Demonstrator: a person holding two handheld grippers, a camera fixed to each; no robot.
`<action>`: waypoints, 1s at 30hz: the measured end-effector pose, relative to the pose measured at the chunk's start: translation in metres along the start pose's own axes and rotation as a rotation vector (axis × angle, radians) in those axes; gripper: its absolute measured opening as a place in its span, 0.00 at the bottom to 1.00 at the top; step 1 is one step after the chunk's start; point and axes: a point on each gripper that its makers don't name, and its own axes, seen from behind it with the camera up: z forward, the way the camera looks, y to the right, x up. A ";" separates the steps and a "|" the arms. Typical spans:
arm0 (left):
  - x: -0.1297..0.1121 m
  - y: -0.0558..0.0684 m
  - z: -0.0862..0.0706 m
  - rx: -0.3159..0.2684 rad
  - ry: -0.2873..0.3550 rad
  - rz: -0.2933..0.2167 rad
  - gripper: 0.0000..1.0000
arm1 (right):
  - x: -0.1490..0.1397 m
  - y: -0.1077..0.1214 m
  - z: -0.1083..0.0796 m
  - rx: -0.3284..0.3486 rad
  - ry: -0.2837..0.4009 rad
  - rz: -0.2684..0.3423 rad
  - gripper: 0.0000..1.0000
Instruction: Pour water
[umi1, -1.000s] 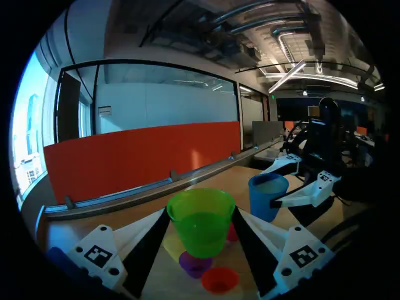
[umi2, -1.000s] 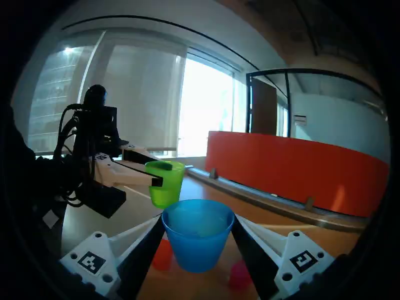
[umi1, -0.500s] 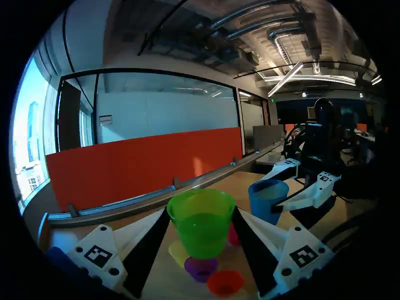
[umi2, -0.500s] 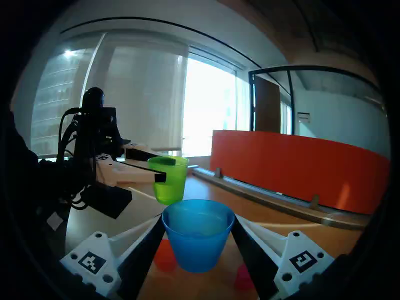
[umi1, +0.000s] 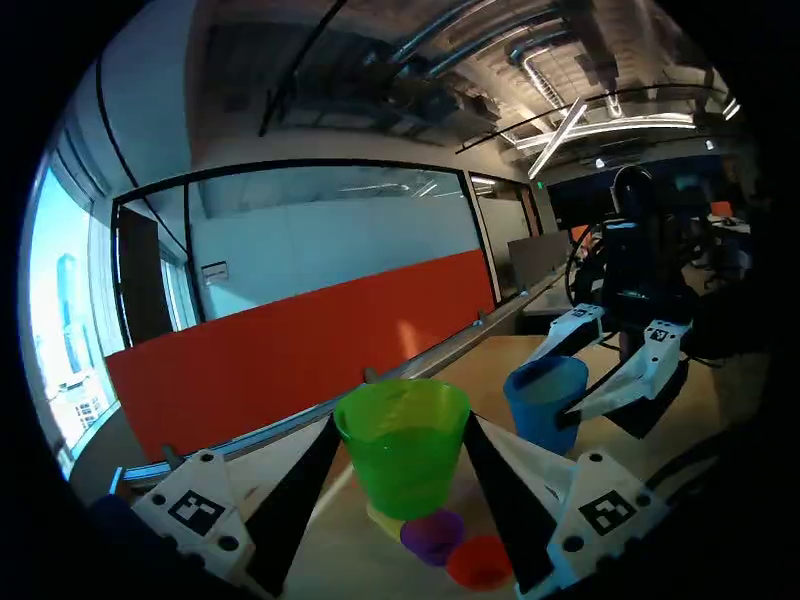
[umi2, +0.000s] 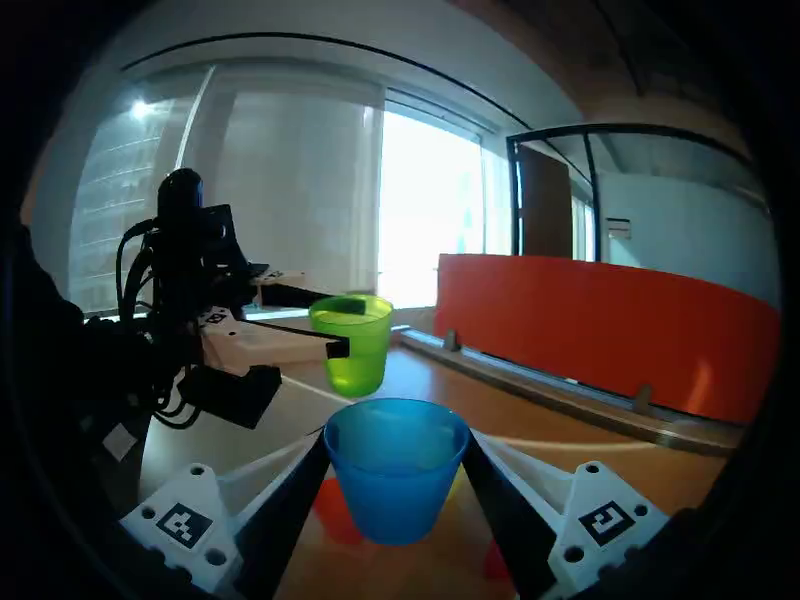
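Gripping a green cup (umi1: 403, 470) in the left tongs (umi1: 402, 425) and a blue cup (umi2: 396, 490) in the right tongs (umi2: 396, 440), holding both upright and near together, likely readying a pour.

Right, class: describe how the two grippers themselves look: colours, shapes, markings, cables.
The left gripper and right gripper match: white wedge-shaped fingers with black inner strips, each finger carrying a square black-and-white marker. Seen from the right gripper view, the left gripper's body is black, with looping black cables.
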 end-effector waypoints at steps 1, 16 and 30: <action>0.000 0.000 0.000 0.002 0.000 0.007 0.87 | 0.000 -0.001 0.001 0.002 -0.001 -0.001 0.92; 0.015 0.002 -0.001 0.015 0.022 0.092 0.87 | -0.005 -0.011 0.003 0.034 0.001 0.007 0.92; 0.026 0.010 -0.003 0.020 0.044 0.187 0.87 | -0.013 -0.025 0.005 0.060 -0.007 0.005 0.91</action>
